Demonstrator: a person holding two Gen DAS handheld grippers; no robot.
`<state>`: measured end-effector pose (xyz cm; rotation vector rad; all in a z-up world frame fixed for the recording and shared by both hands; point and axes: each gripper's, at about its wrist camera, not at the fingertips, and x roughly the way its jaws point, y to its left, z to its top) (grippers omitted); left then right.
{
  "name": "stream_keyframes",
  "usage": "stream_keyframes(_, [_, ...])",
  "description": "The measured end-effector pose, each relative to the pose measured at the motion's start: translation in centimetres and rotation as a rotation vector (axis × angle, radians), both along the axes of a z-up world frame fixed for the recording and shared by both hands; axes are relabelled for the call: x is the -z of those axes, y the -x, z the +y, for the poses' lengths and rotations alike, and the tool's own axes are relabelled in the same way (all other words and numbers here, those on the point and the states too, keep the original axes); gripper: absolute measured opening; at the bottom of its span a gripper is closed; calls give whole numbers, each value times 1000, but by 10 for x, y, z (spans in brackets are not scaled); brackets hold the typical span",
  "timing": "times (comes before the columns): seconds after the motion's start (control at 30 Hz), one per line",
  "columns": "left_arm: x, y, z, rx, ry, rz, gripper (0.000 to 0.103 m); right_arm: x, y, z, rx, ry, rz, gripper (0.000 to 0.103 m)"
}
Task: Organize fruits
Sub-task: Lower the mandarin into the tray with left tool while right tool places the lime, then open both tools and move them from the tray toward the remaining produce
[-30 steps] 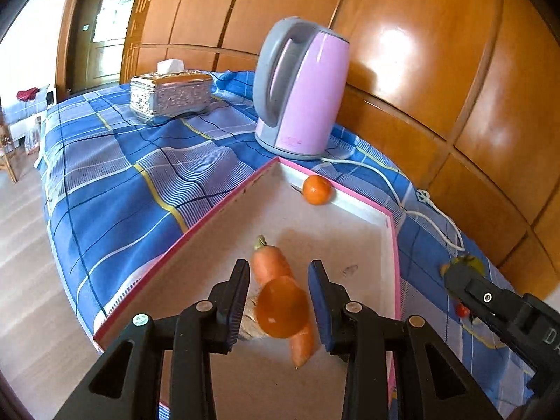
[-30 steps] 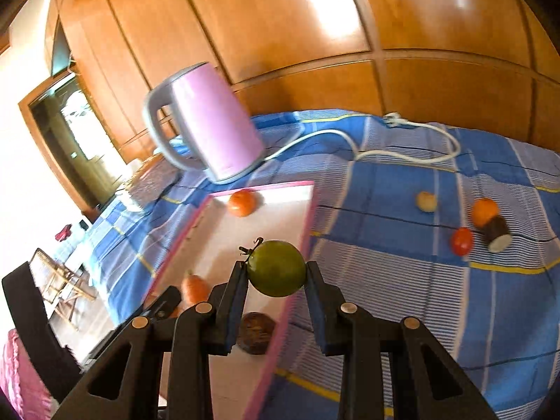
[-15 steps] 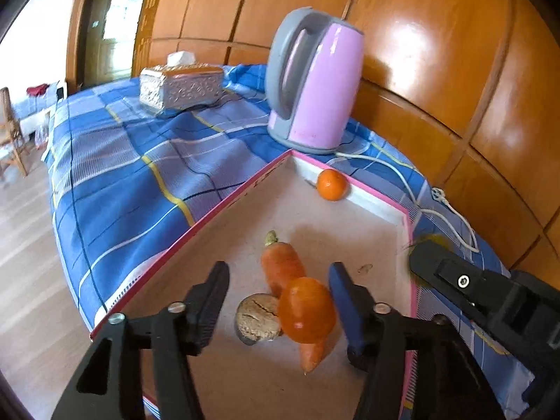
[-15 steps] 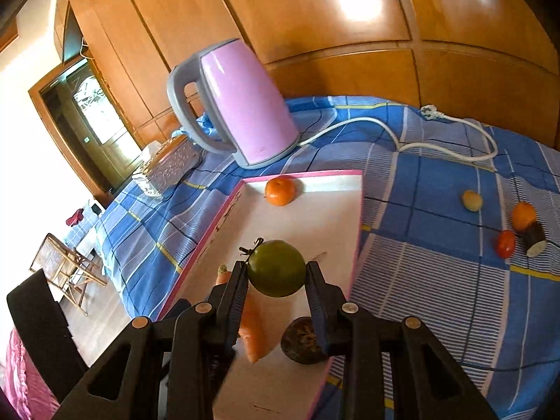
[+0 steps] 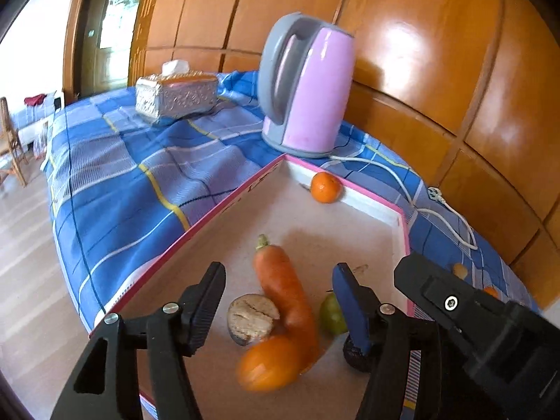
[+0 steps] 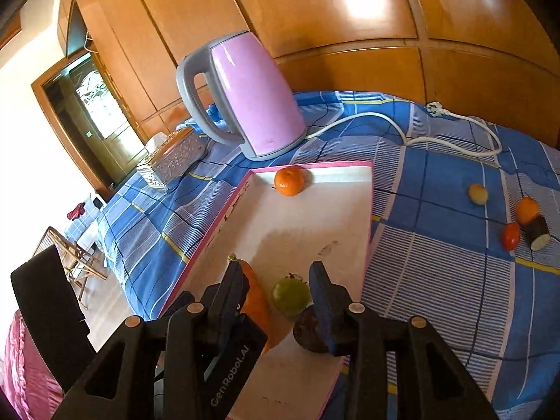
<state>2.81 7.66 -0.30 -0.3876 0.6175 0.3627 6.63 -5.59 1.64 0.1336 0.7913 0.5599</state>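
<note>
Left wrist view
- Left claw (image 5: 278,294): jaws apart, gripping nothing.
- Orange fruit (image 5: 269,362): blurred, low between the jaws and nearer the camera than the tips, touching neither pad; on or just above the tray floor, which one I cannot tell.
- Carrot (image 5: 285,290): lying between the jaws, leafy end pointing away.
- Cracked brown piece (image 5: 252,318): just left of the carrot, inside the jaw span.
- Green fruit (image 5: 330,315): against the right jaw, partly hidden by it.
- Tray (image 5: 371,197): pink-rimmed, under and ahead of the claw; a mandarin (image 5: 325,187) at its far wall.
- Risk: the orange fruit, judged loose, may roll into the carrot or toward the near rim.
- Change: a second ago the orange fruit was pinched between the pads; now it is released and lower.

Right wrist view
- Right claw (image 6: 276,280): jaws opening; the green fruit (image 6: 290,295) sits between them on the tray (image 6: 367,210), apparently clear of both pads.
- Dark round piece (image 6: 309,330): below the right jaw, close to the tray's right edge.
- Loose fruit (image 6: 526,210): a small cluster well off to the right on the blue cloth (image 6: 437,262), still outside the tray.
- Risk: lifting away may nudge the green fruit with a pad; it could bump the dark piece toward the edge.
- Change: a second ago the green fruit was clamped and held higher.
</note>
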Motion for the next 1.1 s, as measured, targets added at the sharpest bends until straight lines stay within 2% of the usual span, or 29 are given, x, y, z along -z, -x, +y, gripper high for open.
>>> stream_keyframes(0.17, [-5, 1, -12, 59, -46, -32, 64, -5, 6, -14, 53, 11, -31, 46])
stream_keyframes(0.33, [-7, 1, -25, 120, -82, -38, 64, -8, 8, -34, 120, 11, -49, 53])
stream_keyframes(0.5, [-8, 0, -35, 166, -112, -29, 67, -7, 11, -52, 173, 41, -64, 55])
stream_keyframes(0.57, [-8, 1, -39, 179, -127, -33, 68, -7, 14, -59, 190, 58, -75, 60])
stream_keyframes(0.63, [-9, 2, -41, 190, -137, -34, 69, -6, 16, -65, 211, 84, -89, 64])
stream_keyframes(0.77, [-9, 1, -47, 217, -154, -34, 71, -4, 20, -79, 263, 137, -120, 65])
stream_keyframes(0.9, [-9, 2, -52, 248, -165, -36, 71, 2, 23, -93, 327, 232, -160, 70])
stream_keyframes(0.97, [-9, 3, -55, 274, -165, -41, 71, 8, 21, -105, 370, 281, -151, 73])
stream_keyframes(1.1, [-9, 5, -62, 316, -169, -57, 71, 22, 15, -130, 425, 297, -102, 73])
